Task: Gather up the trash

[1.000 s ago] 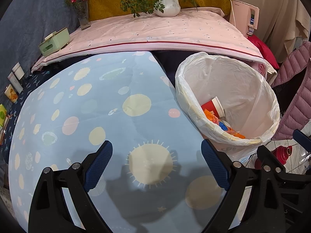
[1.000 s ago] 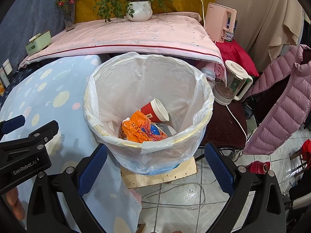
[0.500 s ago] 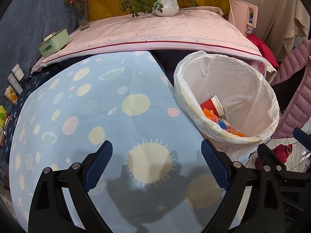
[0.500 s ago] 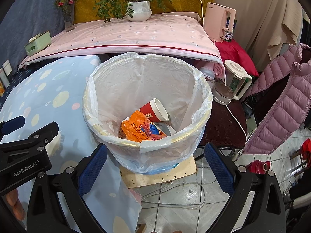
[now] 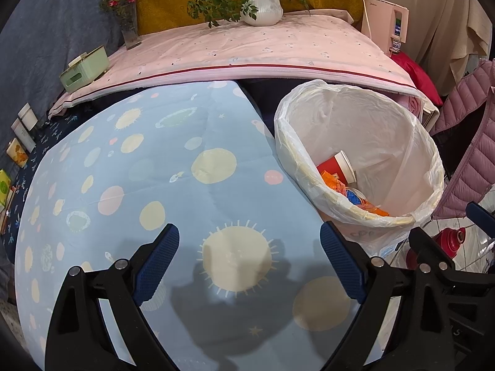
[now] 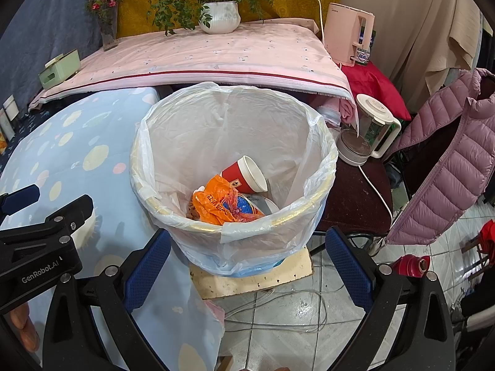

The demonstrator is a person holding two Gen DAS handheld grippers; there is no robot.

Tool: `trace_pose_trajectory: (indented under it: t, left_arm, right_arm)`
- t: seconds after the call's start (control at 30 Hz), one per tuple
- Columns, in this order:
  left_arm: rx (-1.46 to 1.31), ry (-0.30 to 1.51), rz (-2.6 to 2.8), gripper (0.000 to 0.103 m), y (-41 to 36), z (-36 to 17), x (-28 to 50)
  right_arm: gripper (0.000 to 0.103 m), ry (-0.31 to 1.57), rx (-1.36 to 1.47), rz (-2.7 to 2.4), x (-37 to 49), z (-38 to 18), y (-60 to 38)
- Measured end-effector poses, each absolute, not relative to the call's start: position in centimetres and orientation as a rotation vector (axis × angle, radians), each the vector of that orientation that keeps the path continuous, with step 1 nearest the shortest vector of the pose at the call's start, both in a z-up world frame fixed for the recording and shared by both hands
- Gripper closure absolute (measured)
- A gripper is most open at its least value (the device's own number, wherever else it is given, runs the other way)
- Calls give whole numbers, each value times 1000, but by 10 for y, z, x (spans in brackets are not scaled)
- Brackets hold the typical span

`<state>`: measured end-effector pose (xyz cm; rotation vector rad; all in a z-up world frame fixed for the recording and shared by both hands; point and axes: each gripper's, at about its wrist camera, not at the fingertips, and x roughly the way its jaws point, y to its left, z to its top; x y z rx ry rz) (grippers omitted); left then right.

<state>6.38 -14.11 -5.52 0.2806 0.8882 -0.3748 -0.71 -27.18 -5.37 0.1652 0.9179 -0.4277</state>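
Trash bin (image 6: 235, 167) with its red cup (image 6: 244, 174) sits unmoved, both grippers' jaws staying spread, empty.

The tablecloth (image 5: 185, 185) is light blue with yellow suns, pale pink dots and soft green rings. The cloth (image 5: 247, 49) behind it is pale pink with tiny specks and a dark red line along its edge. The bin bag (image 6: 235, 130) is see-through white. Inside it, the cup (image 6: 244, 174) is red outside and white inside. The wrapper (image 6: 216, 204) is bright orange with some blue and red. The jacket (image 6: 442, 167) is dusty pink. The plant pot (image 6: 220, 17) is white and the leaves are green. The little box (image 5: 83, 69) is mint green. The gripper pads (image 5: 157, 262) are dark blue on black arms.
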Motion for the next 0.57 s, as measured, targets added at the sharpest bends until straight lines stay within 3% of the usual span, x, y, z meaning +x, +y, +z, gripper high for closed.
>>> trace_pose_trajectory:
  t: [0.57]
  left_arm:
    - [286, 911, -382, 15, -140, -61, 70]
  right_arm:
    - [7, 918, 174, -439, -11, -55, -276]
